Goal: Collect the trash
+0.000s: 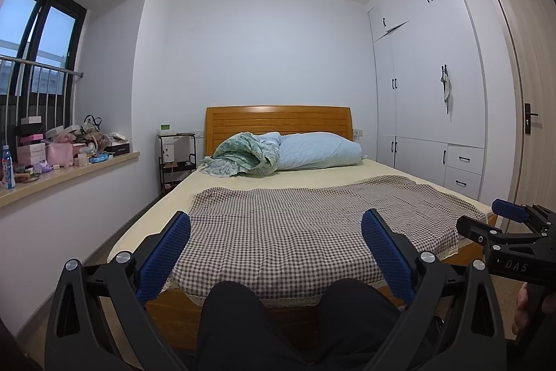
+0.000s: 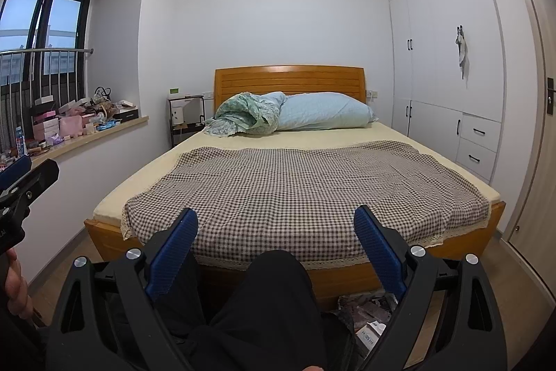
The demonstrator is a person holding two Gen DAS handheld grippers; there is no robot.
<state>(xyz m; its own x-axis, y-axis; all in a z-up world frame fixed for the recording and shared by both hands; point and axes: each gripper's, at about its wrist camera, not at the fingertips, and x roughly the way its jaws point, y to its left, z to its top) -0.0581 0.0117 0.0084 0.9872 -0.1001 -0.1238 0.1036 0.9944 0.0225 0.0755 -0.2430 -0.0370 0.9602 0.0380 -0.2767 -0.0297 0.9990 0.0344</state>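
Observation:
My left gripper [image 1: 276,214] is open, its blue pads spread wide with nothing between them, and it faces the foot of the bed [image 1: 243,183]. My right gripper [image 2: 276,211] is open too and empty, held level with the left one. It also shows at the right edge of the left wrist view as the right gripper [image 1: 510,214]. On the floor by the bed's foot lies a pile of crumpled wrappers and packets [image 2: 368,305], below and right of the right gripper. A white printed packet [image 2: 371,334] lies in front of it, partly hidden by the gripper's frame.
A person's legs in black trousers [image 2: 264,301] stretch under both grippers. The bed carries a checked cloth [image 2: 305,193], a pillow [image 2: 326,113] and a bunched green blanket [image 2: 246,117]. A cluttered windowsill [image 1: 69,148] runs along the left. White wardrobes [image 2: 448,58] and a door stand right.

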